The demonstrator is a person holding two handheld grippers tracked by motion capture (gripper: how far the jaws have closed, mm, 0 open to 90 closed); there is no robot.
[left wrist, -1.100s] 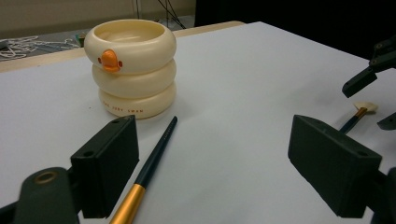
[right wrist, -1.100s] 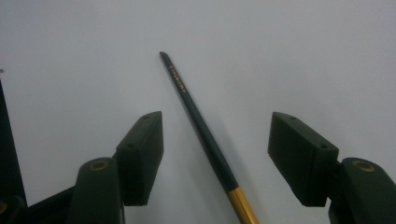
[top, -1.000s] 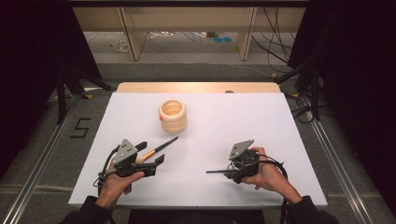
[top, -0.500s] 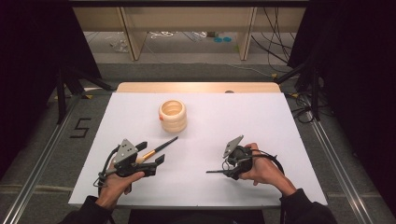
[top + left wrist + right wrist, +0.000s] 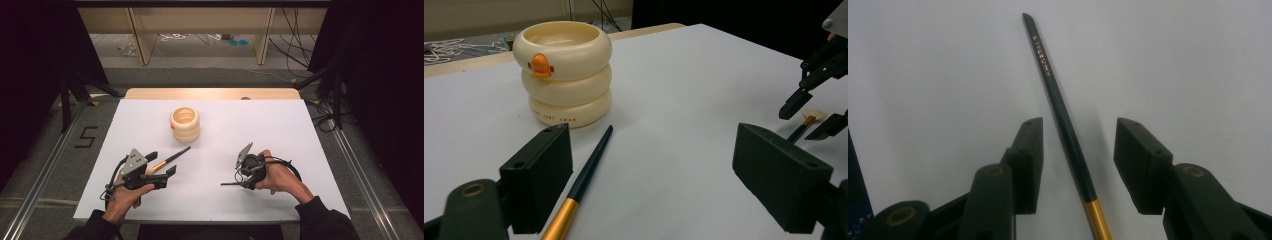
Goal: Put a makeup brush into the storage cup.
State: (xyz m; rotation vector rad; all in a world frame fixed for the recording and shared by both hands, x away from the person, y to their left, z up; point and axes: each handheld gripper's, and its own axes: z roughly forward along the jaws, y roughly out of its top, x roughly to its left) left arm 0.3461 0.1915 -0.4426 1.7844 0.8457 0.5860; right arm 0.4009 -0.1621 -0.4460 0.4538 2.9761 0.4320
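White worktop runs out to a pale wooden strip at its far edge, with dark curtains at both sides and cables on the floor beyond. Two brushes lie flat on it.

The left brush has a dark handle and a gold ferrule. Its long axis runs from the left gripper outward, and the handle tip points at the foot of a cream holder built of three stacked rings with an orange duck bill. The tip stops just short of the holder. The left jaws are spread wide with nothing gripped. They stand on either side of the brush, which lies much closer to the jaw at the left of that gripper's view.

The right brush lies between the jaws of the right gripper. These jaws too are apart and empty. Its handle runs straight away from the jaws, leaning a little to the left in that view, and its ferrule sits at the jaw roots. In the high view this handle points toward the person's left, across the bare middle of the worktop.

Each hand is plainly nearer its own brush. Since each brush lies roughly along its gripper rather than across it, closing should pinch the handle from both sides. The left jaws probably need a small sideways shift first to centre the brush.
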